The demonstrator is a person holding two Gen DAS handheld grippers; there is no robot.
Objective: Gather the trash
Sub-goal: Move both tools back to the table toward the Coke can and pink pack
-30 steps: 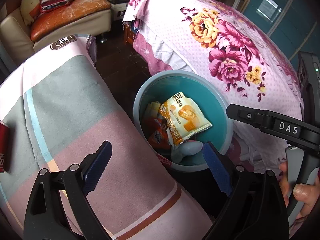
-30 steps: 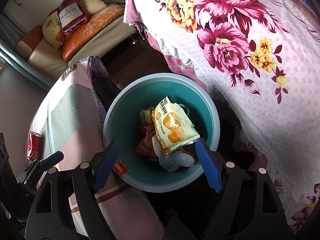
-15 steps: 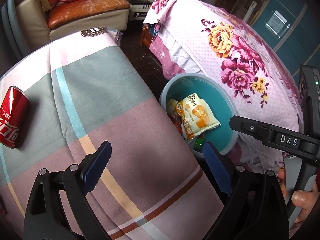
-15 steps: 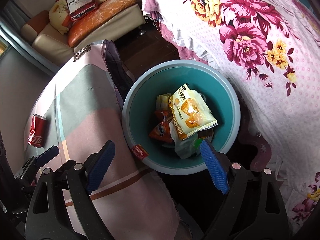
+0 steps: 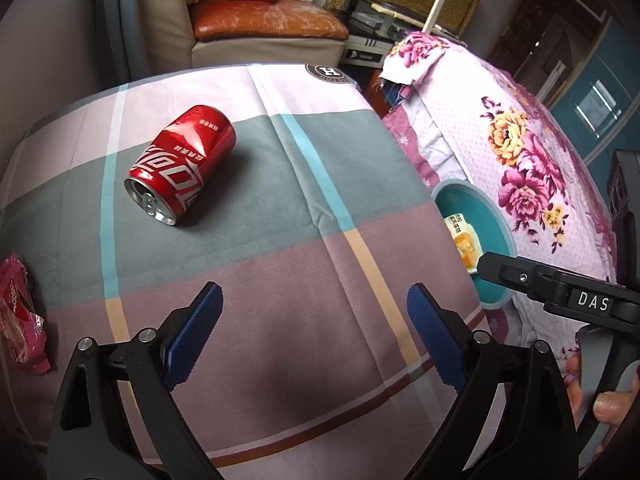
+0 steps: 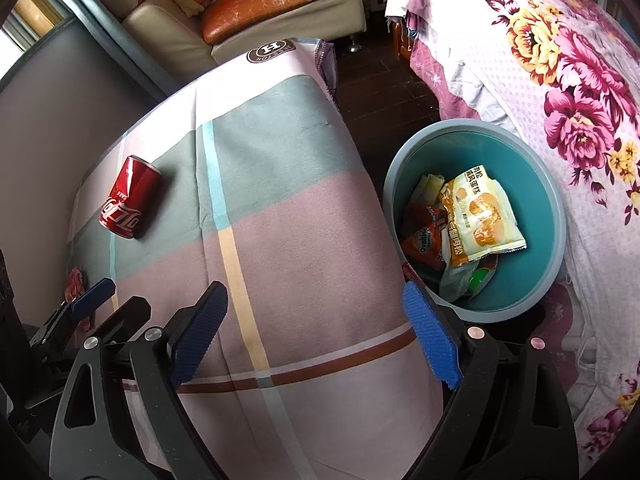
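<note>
Two grippers in view, both black-framed with ribbed blue pads. Left gripper (image 5: 314, 334) spread wide over the tablecloth (image 5: 280, 240), nothing between the pads. Right gripper (image 6: 316, 336) likewise spread wide, jaws just been opening, nothing between them; only cloth below.

One red cola can (image 5: 182, 164) lay on its side on the grey-green band of the cloth, dented cylinder, glossy metal, pull-tab end toward the camera, well apart from both grippers. Same can (image 6: 130, 198) seen small at far left in right wrist view.

One pink crinkly foil wrapper (image 5: 18, 316) lay at the left edge of the table, partly cut off by the frame.

One round plastic bin (image 6: 556, 216), grey-blue rim, teal inside, stood on the floor between the table edge and the bed. Inside: one yellow-white cake packet (image 6: 480, 216) on top, one orange Ovaltine sachet (image 6: 424, 240) below it, plus more crumpled wrappers; exact count could not be told.

Tablecloth soft, matte, checked in pink, mauve and grey-green with blue, tan and brown stripes, one round "H" logo at the far edge. One bed (image 6: 560, 80) with pink floral dotted cover to the right. One cream leather sofa (image 6: 172, 28) with an orange cushion at the back.

One hand (image 5: 600, 392) gripped the right gripper's handle at the lower right of left wrist view.
</note>
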